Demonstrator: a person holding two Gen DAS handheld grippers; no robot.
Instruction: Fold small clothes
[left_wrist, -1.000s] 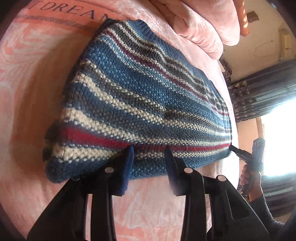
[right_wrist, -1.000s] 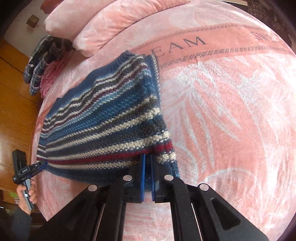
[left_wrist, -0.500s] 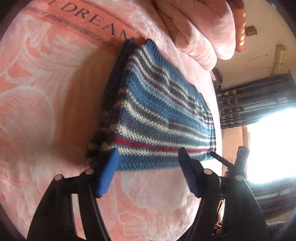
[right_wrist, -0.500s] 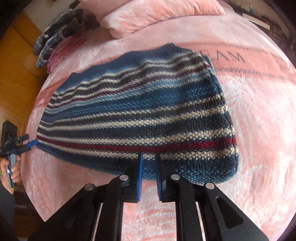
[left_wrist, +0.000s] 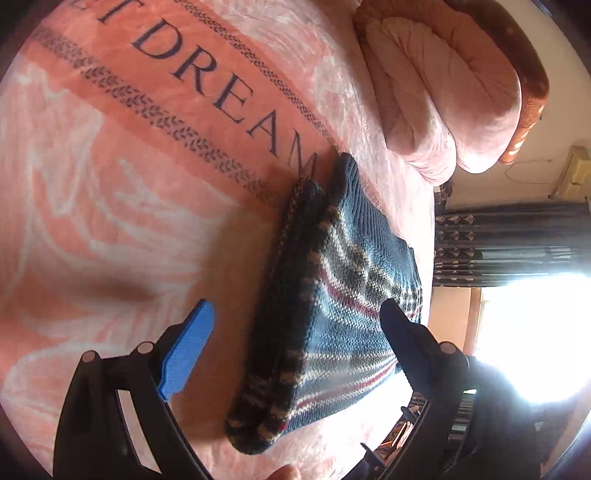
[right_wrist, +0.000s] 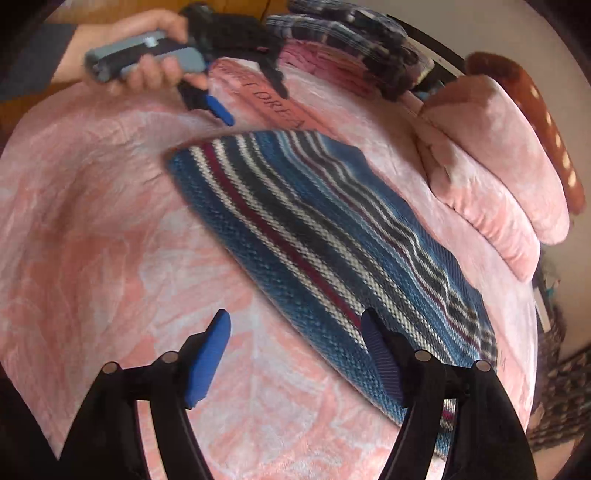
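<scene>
A blue knitted sweater (left_wrist: 332, 314) with white, grey and red stripes lies folded on the pink blanket (left_wrist: 129, 184). In the left wrist view my left gripper (left_wrist: 299, 325) hovers open above its near end, one finger on each side, holding nothing. The right wrist view shows the same sweater (right_wrist: 314, 229) running diagonally. My right gripper (right_wrist: 295, 339) stands open beside its lower edge, and its right finger overlaps the knit. At the far corner a hand holds the left gripper (right_wrist: 247, 96), open and off the cloth.
Pink pillows (left_wrist: 443, 92) lie along the head of the bed, with a red-brown headboard behind them. A heap of plaid and pink clothes (right_wrist: 351, 37) sits at the far bed corner. Dark curtains (left_wrist: 509, 243) and a bright window are on the right.
The right gripper, shut on the sweater's hem a second ago, has opened wide and let go. The left gripper has also spread wider and drawn back. The sweater now lies flat.
</scene>
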